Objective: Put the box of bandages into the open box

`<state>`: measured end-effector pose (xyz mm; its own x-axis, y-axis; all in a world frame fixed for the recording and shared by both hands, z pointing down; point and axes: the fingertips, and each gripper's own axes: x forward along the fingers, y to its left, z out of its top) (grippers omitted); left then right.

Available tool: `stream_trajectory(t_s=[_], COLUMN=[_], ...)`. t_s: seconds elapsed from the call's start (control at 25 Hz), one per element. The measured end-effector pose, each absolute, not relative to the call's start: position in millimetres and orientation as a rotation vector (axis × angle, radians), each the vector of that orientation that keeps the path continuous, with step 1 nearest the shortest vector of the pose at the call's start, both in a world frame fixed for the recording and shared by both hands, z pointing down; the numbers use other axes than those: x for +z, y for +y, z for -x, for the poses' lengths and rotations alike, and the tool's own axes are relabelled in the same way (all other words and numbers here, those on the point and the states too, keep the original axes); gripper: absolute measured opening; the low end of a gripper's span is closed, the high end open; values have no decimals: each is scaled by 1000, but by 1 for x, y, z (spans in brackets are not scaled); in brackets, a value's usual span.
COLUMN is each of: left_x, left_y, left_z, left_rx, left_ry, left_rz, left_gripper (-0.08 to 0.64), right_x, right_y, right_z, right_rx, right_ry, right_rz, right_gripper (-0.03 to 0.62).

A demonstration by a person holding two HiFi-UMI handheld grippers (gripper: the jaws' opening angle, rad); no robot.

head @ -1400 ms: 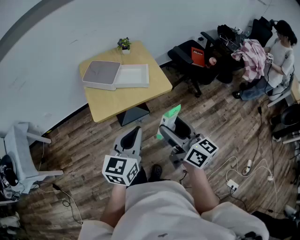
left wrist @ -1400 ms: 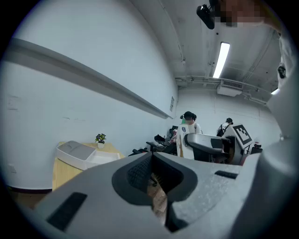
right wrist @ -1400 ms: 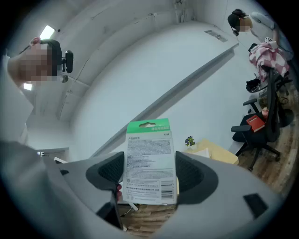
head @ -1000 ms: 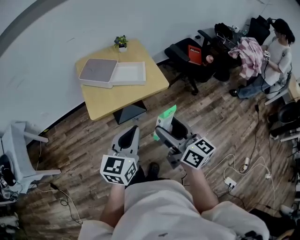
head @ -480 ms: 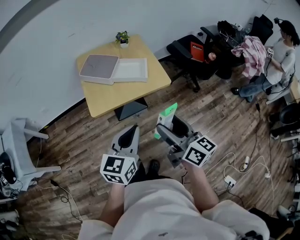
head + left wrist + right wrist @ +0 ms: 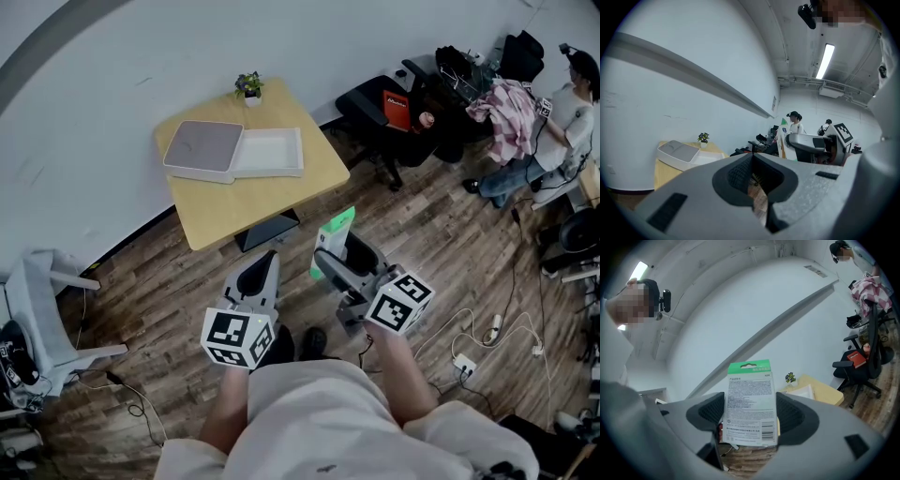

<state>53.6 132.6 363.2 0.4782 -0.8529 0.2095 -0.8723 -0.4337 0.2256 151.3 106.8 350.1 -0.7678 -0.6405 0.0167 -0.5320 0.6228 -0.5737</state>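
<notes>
My right gripper is shut on the bandage box, a white pack with a green top that stands upright between the jaws. The open box is white and shallow; it lies on the wooden table well ahead of both grippers, with its grey lid beside it on the left. In the left gripper view the open box shows far off past my left gripper. That left gripper is shut with nothing in it and hangs over the floor.
A small potted plant stands at the table's far edge. Black office chairs and a person seated at a cluttered desk are at the right. A white chair stands left; cables and a power strip lie on the floor.
The table with the open box has shifted slightly in the head view as I move. Both grippers keep their pose, the right one still holding the bandage box.
</notes>
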Motion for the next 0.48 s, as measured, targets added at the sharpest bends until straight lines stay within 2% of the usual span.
stream_trajectory(t_s=[0.48], left_x=[360], left_y=[84], left_z=[-9], left_rx=[85], left_ry=[-1441], left_rz=[-2447], left_gripper=[3], right_x=[347], right_y=[61], right_z=[-107], right_rx=[-840], right_ry=[2648], right_rz=[988], right_gripper=[351])
